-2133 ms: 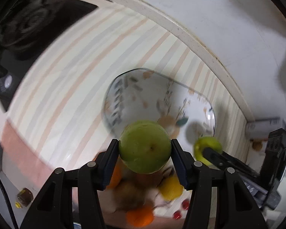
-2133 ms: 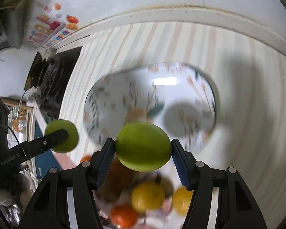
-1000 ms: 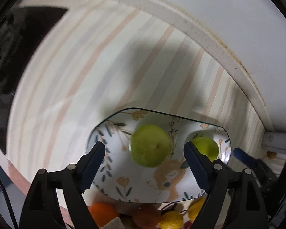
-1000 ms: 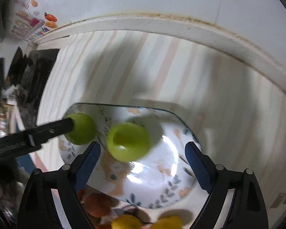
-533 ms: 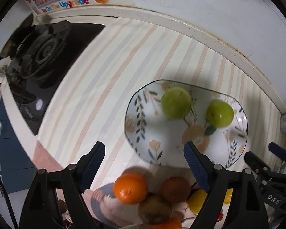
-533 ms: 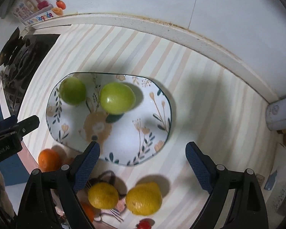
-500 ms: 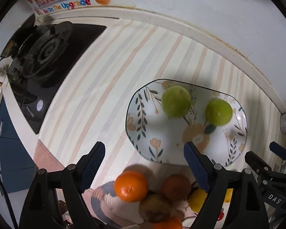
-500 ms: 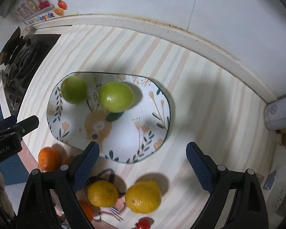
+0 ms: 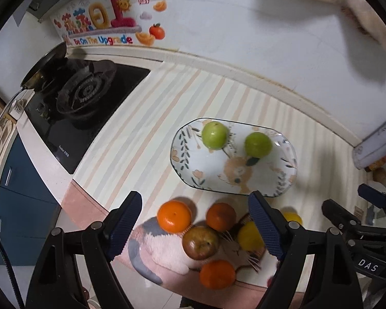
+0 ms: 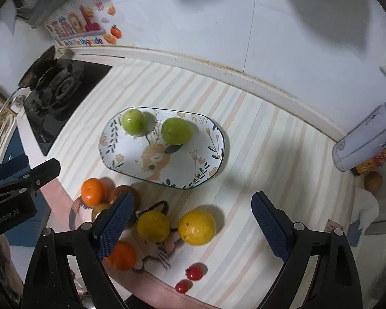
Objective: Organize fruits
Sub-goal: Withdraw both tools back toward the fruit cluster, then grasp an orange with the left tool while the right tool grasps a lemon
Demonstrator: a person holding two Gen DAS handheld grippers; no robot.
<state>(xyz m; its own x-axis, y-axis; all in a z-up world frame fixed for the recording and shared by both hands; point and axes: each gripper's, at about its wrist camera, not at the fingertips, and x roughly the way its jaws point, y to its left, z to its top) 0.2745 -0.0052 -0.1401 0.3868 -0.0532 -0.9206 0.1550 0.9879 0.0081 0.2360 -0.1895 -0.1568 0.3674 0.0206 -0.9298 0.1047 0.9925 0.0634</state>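
Two green fruits [image 9: 215, 136] [image 9: 258, 144] lie side by side on the far part of a floral oval plate [image 9: 270, 180]; they also show in the right wrist view [image 10: 134, 122] [image 10: 177, 130] on the plate [image 10: 193, 164]. Near the counter's front edge lie oranges [image 9: 174, 215] [image 10: 94, 191], a brown fruit [image 9: 200, 242], two yellow fruits [image 10: 153, 225] [image 10: 196, 227] and two small red fruits [image 10: 194, 271]. My left gripper [image 9: 195, 226] is open and empty, high above the loose fruits. My right gripper [image 10: 190, 221] is open and empty, above the yellow fruits.
A black gas stove [image 9: 79, 97] with a pan sits at the left. A white tin [image 10: 365, 144] and a small bottle stand at the right by the wall. A cat-shaped mat [image 9: 157, 252] lies under some fruits. The striped cloth covers the counter.
Both grippers let go of their green fruits onto the plate, opened wide, and pulled up and back. The two green fruits now rest on the plate.
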